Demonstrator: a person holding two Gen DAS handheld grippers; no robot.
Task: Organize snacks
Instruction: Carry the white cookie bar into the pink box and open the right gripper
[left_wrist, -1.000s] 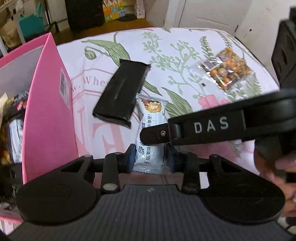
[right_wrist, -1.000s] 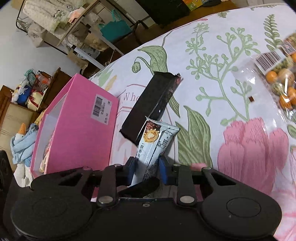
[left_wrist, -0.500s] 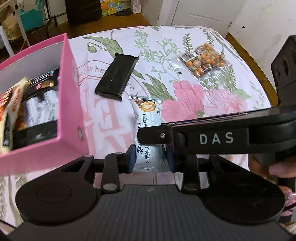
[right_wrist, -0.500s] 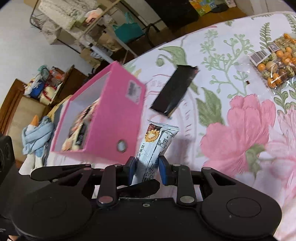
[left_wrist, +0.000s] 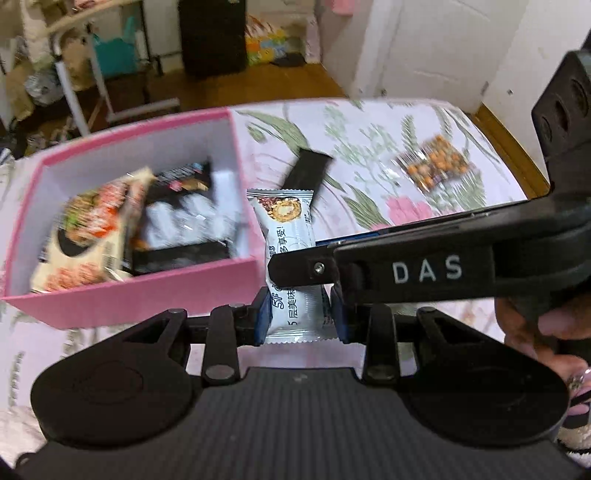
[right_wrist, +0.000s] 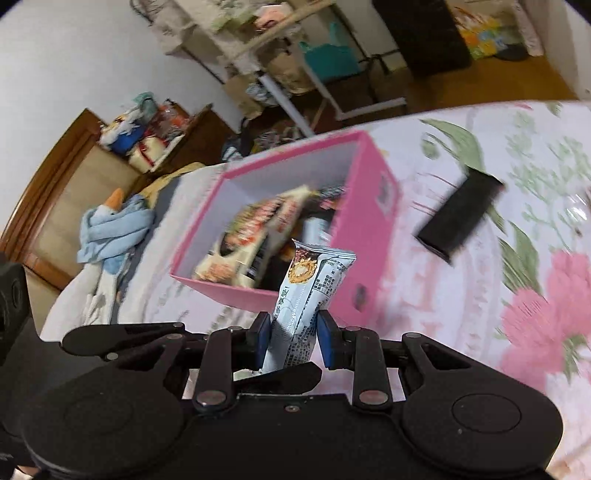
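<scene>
Floral tablecloth (left_wrist: 369, 122) bears 1 pink box (left_wrist: 147, 291), 1 black packet (left_wrist: 306, 170); both tongs clamp 1 wafer bar (left_wrist: 291, 236).

Left gripper (left_wrist: 302, 312) points steeply down, jaws pinched tight on the light wrapped snack bar (left_wrist: 287, 236) at its lower end. Right gripper (right_wrist: 290, 339) angles down less steeply, jaws clamped on its own snack bar (right_wrist: 308, 295). The right gripper crosses the left view, a hand (left_wrist: 543, 332) gripping its handle.
</scene>
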